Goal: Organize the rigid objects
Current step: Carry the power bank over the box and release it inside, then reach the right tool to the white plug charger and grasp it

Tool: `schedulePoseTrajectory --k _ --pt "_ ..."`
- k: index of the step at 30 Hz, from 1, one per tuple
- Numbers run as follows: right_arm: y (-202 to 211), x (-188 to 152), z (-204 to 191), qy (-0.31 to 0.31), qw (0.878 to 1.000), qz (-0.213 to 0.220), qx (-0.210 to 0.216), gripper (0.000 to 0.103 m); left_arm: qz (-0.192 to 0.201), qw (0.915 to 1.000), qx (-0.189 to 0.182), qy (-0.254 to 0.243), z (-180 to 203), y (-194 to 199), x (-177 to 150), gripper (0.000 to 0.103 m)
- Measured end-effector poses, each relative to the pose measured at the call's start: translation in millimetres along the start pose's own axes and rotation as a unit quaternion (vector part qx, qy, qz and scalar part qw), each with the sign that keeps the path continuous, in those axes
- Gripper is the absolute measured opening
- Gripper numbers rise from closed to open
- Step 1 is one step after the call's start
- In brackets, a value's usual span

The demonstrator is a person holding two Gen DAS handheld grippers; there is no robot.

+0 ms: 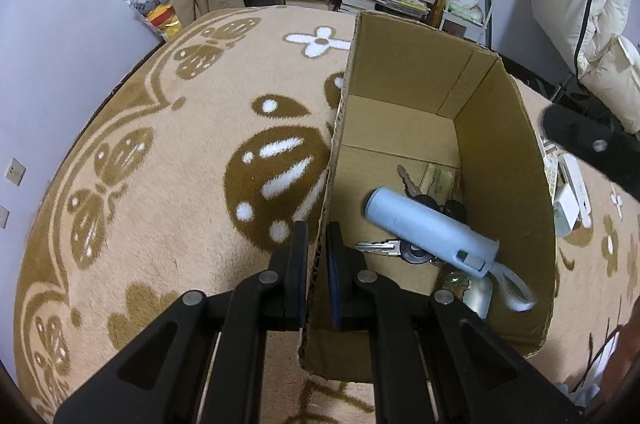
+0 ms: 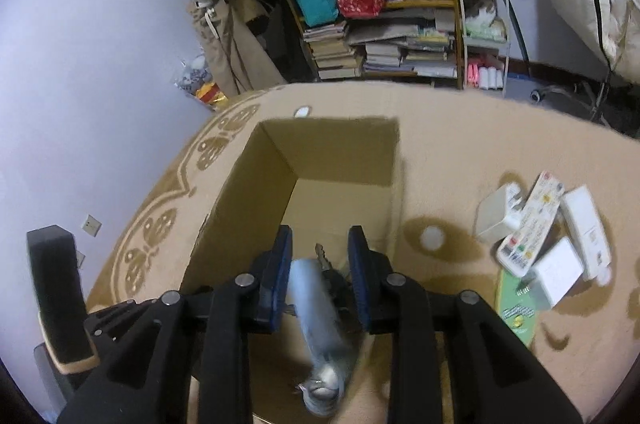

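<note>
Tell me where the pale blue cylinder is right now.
The pale blue cylinder lies inside the cardboard box, on top of the keys; in the right wrist view it shows blurred below the right gripper, whose pads stand clear of it.

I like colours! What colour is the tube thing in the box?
Light blue tube; clearest in the left wrist view.

Open cardboard box (image 1: 500, 160) on patterned rug, pale blue cylinder (image 1: 430, 226) lying tilted inside over keys (image 1: 378, 247)
</note>
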State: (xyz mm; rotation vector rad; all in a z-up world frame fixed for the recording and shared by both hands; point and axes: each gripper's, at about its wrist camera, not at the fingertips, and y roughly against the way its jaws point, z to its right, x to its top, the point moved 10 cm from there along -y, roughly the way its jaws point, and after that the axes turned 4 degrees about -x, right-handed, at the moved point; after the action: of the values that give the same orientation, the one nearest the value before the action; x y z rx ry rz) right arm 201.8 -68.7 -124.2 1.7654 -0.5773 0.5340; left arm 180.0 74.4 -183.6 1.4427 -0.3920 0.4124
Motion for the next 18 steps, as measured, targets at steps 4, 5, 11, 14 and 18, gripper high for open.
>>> schedulePoseTrajectory --k 4,5,11,14,18 --pt "17.2 11.7 24.5 -0.003 1.000 0.016 -0.023 0.060 0.000 1.0000 0.000 -0.001 0.2 0.0 -0.4 0.008" --pt "19.6 13.9 30.7 -0.005 0.999 0.019 -0.026 0.064 0.000 1.0000 0.002 -0.003 0.2 0.3 -0.4 0.008" --pt "25.5 25.4 87.6 -0.014 0.997 0.018 -0.072 0.089 -0.001 1.0000 0.003 -0.003 1.6 0.5 -0.1 0.008" --pt "24.3 26.7 118.2 -0.022 0.994 0.015 -0.102 0.102 -0.001 1.0000 0.007 -0.002 2.9 -0.1 -0.8 0.008" --pt "13.2 17.1 156.9 -0.027 0.991 -0.014 -0.129 0.103 0.001 0.9999 0.012 -0.007 4.4 -0.5 -1.5 0.008"
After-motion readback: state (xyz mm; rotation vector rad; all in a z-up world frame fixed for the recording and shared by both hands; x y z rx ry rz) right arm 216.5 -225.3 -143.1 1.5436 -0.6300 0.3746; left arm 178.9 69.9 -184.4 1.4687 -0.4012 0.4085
